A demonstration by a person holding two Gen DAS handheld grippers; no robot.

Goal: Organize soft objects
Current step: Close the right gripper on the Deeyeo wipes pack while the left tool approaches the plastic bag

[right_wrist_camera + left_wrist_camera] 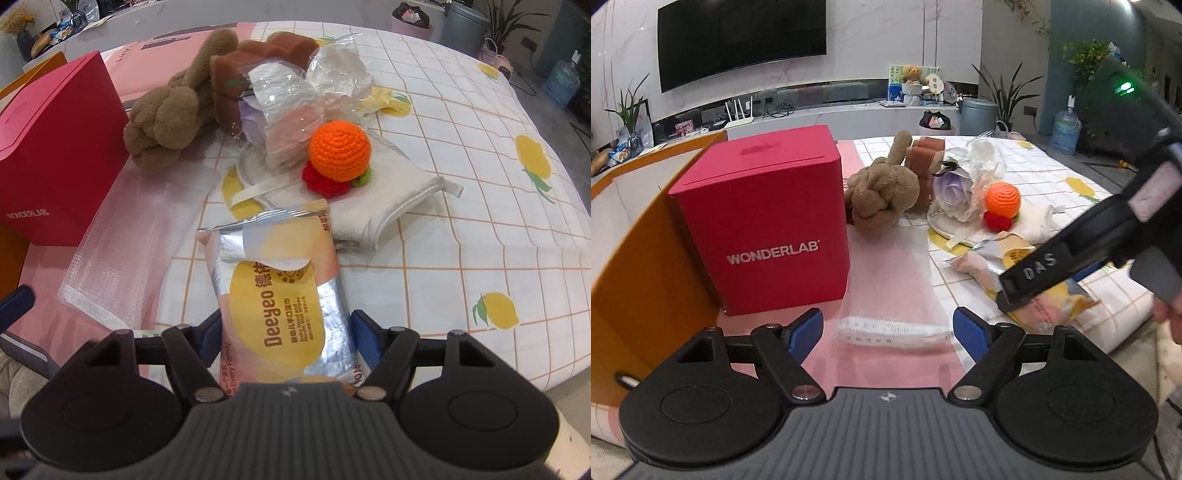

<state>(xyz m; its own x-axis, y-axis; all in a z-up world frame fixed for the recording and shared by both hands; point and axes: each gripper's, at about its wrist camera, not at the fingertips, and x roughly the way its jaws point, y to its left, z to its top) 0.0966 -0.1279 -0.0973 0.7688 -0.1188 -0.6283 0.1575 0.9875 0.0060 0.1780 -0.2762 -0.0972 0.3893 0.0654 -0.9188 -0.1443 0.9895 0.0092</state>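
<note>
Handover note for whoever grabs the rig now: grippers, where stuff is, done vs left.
Left gripper: open, empty, over the near end of the clear mesh bag beside the red box.
Right gripper: jaws either side of the wet wipes pack; a firm grip is not clear, so treat it as not lifted.
Still loose on the tablecloth: brown plush toy, brown sponge, crinkled plastic wrap, orange crochet ball on the folded white cloth.
Done: nothing visibly sorted; red box looks shut.
Left: all of it, probably starting with the wipes.
</note>
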